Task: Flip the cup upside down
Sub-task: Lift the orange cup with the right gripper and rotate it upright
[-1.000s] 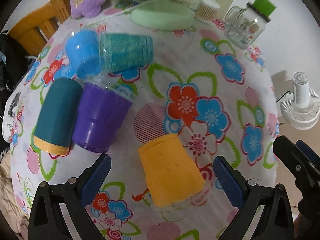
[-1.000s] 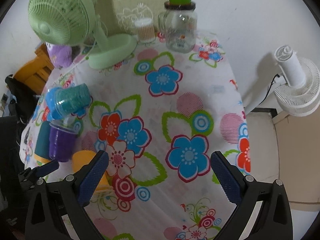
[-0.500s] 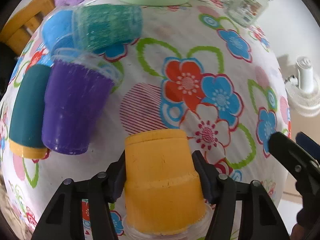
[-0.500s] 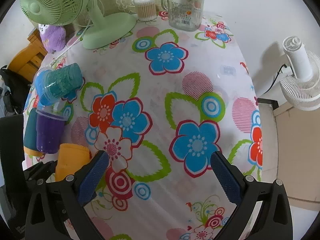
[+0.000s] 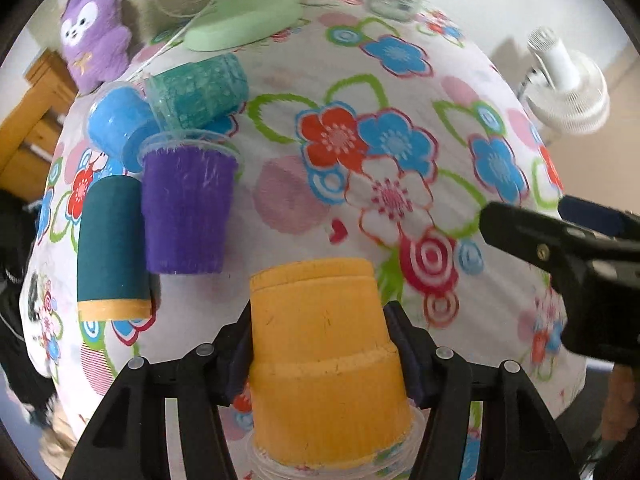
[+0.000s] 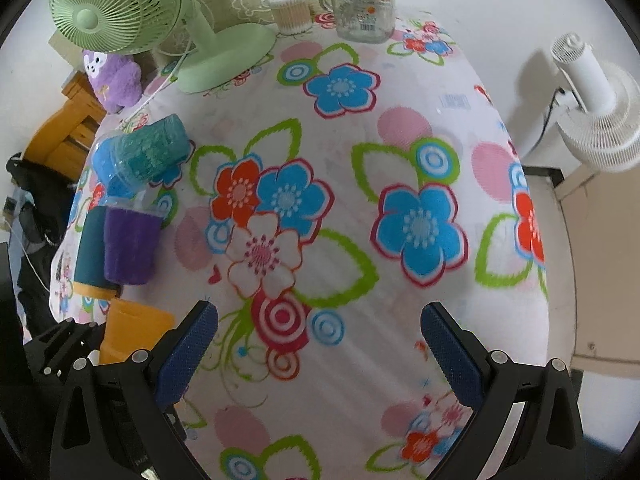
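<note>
My left gripper [image 5: 318,344] is shut on an orange cup [image 5: 324,356], gripped at its sides with its closed base pointing away from me and its clear rim near the camera. The same cup shows at the lower left of the right wrist view [image 6: 134,334]. A purple cup [image 5: 186,204] lies beside a dark teal cup [image 5: 110,248], with a blue cup [image 5: 118,124] and a teal patterned cup [image 5: 200,90] behind them. My right gripper [image 6: 320,344] is open and empty over the flowered tablecloth [image 6: 340,208].
A green desk fan [image 6: 132,12], a purple plush toy [image 6: 114,76], a cotton-swab box [image 6: 292,10] and a glass jar [image 6: 362,0] stand at the table's far edge. A white floor fan [image 6: 592,108] stands off the right edge. A wooden chair [image 5: 28,120] is at left.
My left gripper moved forward around the orange cup, closed on its sides, and lifted it slightly. My right gripper stayed open and shifted a little over the table.
</note>
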`<state>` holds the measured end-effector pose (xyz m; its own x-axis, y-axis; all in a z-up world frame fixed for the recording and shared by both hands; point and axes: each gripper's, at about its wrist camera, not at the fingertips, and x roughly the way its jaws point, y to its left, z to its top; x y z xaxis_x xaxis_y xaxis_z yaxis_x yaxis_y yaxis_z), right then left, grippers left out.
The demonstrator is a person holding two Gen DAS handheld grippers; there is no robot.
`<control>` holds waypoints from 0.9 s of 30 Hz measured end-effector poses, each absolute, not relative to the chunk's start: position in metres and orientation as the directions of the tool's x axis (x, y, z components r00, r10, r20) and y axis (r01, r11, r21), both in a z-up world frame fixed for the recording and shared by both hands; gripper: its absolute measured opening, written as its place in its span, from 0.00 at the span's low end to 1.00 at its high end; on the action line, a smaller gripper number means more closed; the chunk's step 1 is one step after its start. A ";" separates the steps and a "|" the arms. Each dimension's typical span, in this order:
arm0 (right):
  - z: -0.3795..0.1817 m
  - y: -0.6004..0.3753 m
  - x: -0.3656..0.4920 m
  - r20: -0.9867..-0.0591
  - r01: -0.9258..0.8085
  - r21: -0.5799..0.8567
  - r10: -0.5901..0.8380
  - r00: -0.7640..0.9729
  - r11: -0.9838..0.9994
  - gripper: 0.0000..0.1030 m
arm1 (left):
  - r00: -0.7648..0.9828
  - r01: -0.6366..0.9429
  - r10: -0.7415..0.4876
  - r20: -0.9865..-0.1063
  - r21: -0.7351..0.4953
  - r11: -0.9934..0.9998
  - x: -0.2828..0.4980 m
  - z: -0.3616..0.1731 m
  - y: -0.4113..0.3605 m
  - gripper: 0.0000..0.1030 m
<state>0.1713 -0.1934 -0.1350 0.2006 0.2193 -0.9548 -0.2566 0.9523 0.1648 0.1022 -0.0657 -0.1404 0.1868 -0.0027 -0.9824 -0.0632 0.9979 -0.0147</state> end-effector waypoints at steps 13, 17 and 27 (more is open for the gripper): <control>-0.151 -0.201 0.130 -0.970 -0.139 0.154 0.177 0.168 0.978 1.00 | 0.159 -0.056 -0.047 -0.986 -0.056 0.997 0.089 -0.169 -0.066 0.62; -0.152 -0.202 0.124 -0.973 -0.118 0.139 0.157 0.166 0.983 1.00 | 0.116 -0.088 -0.070 -0.991 -0.080 0.993 0.087 -0.178 -0.064 0.76; -0.117 -0.182 0.109 -0.964 -0.139 0.117 0.146 0.220 0.983 1.00 | 0.142 -0.052 -0.084 -0.986 -0.092 0.994 0.071 -0.143 -0.060 0.86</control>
<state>0.1094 -0.1824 -0.1173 0.2203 0.1464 -0.9644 -0.1394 0.9832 0.1175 0.0713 -0.0603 -0.1432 0.1419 -0.0841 -0.9863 -0.0517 0.9944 -0.0922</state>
